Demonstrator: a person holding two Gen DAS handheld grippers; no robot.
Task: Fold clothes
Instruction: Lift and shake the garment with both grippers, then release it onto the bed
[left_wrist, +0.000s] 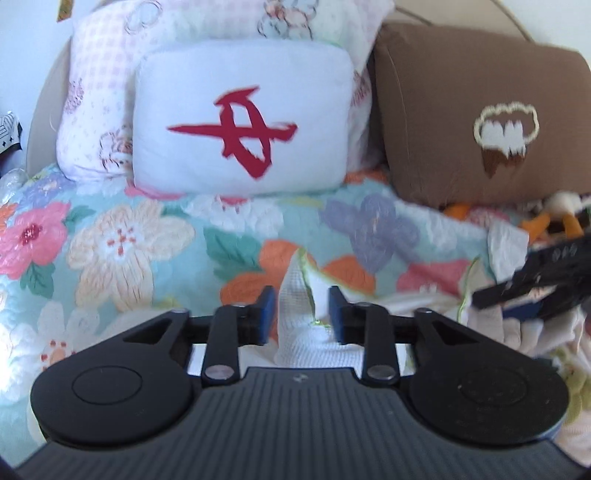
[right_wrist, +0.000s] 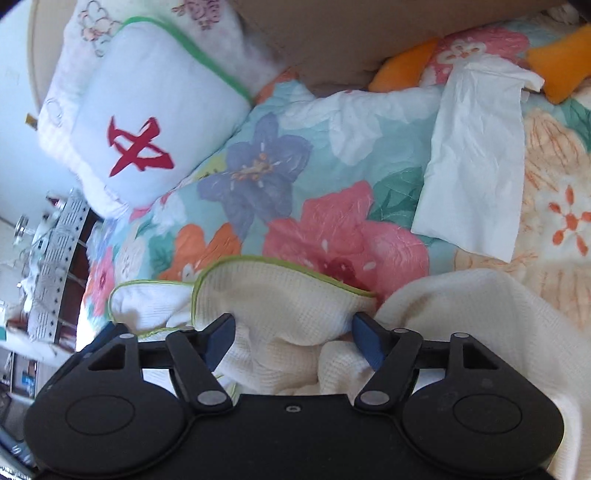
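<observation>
Bedspread: floral quilt in teal, pink, orange and violet, lying under everything else in both views.

Brown cushion: leaning at the head of the bed, to the right of the white pillow in the left wrist view.

White pillow: bearing a red mark and resting against a pale floral pillow behind it.

Cream garment: waffle-knit clothing with green piping along its edge, lying bunched on the quilt directly ahead of both tools; a plain cream fold is spreading to the right of it in the right wrist view.

White cloth: thin crumpled sheet lying flat on the quilt, well apart from the garment, beyond the right tool.

Right gripper: pointing down at the garment with jaws standing wide; the piped flap is bulging up between the blue pads, and the fabric is lying against both, though whether they are pressing on it cannot be told.

Left gripper: jaws standing partly apart around a raised peak of the same garment; the fabric is touching the left pad and a narrow gap is showing beside the right one, so nothing is being pinched.

Orange plush toy: lying near the cushion, far from both tools.
</observation>
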